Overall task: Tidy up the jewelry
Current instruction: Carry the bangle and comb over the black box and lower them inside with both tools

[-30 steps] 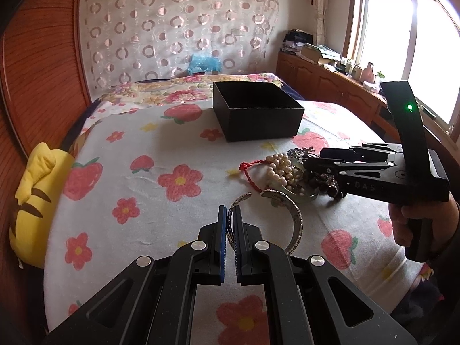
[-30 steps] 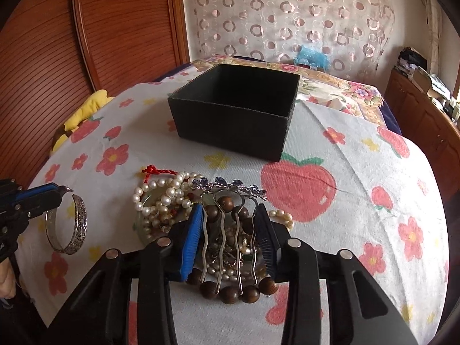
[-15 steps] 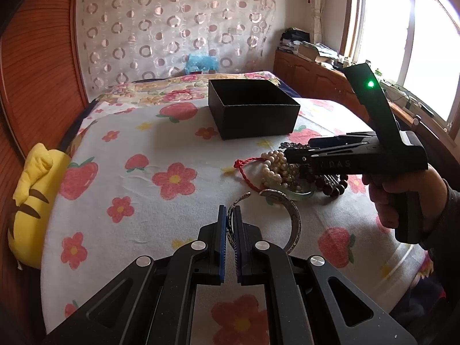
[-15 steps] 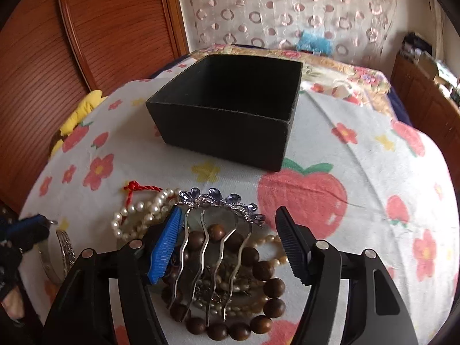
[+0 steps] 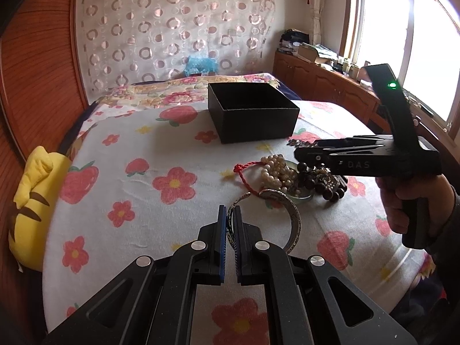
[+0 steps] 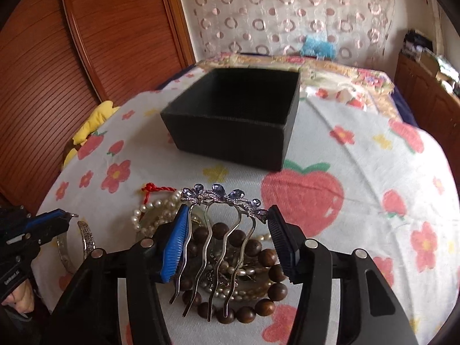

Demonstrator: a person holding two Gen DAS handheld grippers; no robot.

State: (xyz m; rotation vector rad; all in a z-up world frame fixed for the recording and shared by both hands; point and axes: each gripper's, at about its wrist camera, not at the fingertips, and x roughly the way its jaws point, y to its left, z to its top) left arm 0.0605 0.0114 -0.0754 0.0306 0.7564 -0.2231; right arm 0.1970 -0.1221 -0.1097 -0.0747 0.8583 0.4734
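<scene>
I am holding the left tongs [image 5: 229, 224] nearly closed, their blue pads pinching the rim of the silver bangle [image 5: 291, 215], which is lying on the strawberry-print bed cover [image 5: 143, 195] just ahead and curving off to the right of the tips. I am carrying the right tongs [image 6: 227, 230] wide apart, and the jewelled hair comb [image 6: 221, 224] is sitting between them with its blue-stone crest pointing forward and its wavy prongs running back toward me; the left blue pad is touching the outermost prong, while the right pad is standing clear of the comb, so I cannot tell whether this counts as a real hold. Under the comb the wooden bead bracelet [image 6: 253, 281] and the pearl strand [image 6: 149, 210] with its red cord [image 6: 152, 189] are heaped together. Beyond the heap the open black box [image 6: 238, 132] is waiting straight ahead of the right tongs, the comb's long axis aiming toward its near wall. I am judging the right hand nearer to the box, so the coming move turns on raising the comb over that wall and squeezing firmly enough that it is not slipping off the single pad.
</scene>
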